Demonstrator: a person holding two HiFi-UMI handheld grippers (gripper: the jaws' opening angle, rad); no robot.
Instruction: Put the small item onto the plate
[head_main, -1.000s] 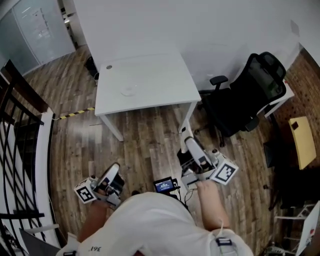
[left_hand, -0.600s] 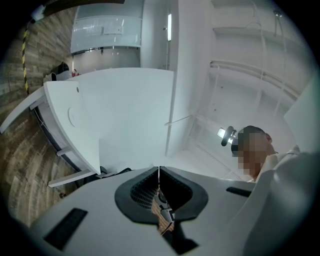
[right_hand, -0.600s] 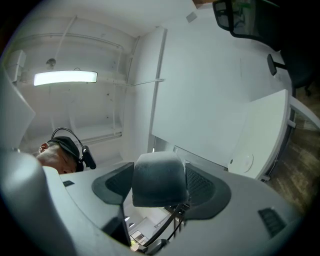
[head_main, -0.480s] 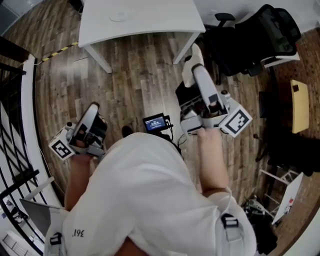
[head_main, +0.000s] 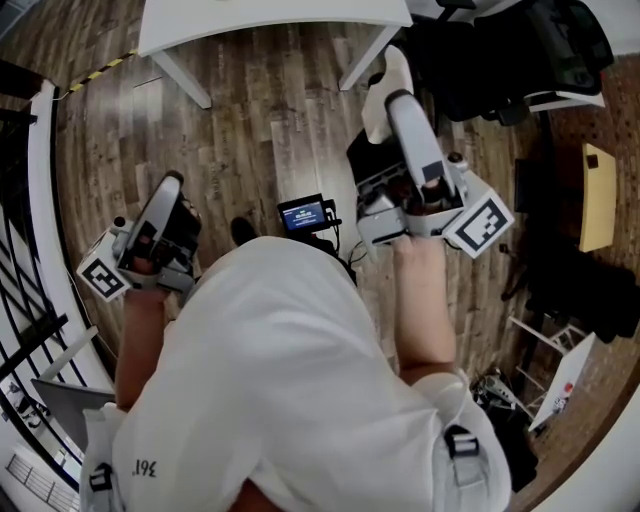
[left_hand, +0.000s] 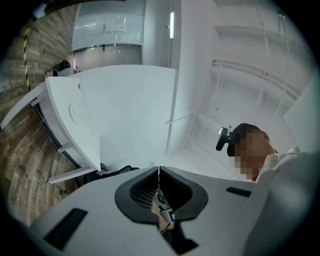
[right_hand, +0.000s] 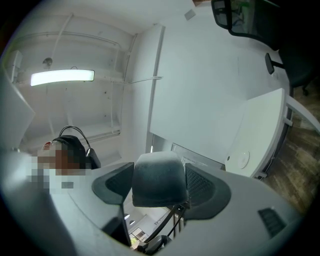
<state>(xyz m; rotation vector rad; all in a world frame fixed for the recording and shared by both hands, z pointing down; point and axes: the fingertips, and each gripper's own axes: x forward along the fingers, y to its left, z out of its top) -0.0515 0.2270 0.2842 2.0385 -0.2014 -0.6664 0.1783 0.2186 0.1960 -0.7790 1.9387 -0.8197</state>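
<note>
I stand on the wooden floor, well back from the white table (head_main: 270, 12); only its near edge shows at the top of the head view. The plate (right_hand: 241, 159) is a pale disc lying on the table (right_hand: 260, 130), also faintly visible as the plate (left_hand: 73, 112) in the left gripper view. My right gripper (head_main: 392, 95) is shut on a small pale rounded item (right_hand: 157, 182), which fills the gap between the jaws. My left gripper (left_hand: 159, 171) is shut with its jaws touching and nothing held; in the head view the left gripper (head_main: 168, 188) hangs at the left.
A black office chair (head_main: 520, 50) stands right of the table. A small lit screen (head_main: 303, 213) hangs in front of the person's body. A black railing (head_main: 25, 300) runs along the left. A yellow board (head_main: 598, 195) lies at the far right.
The head view has tilted down, so the table slid to the top edge and the plate left that view. Both grippers now appear higher and larger in frame.
</note>
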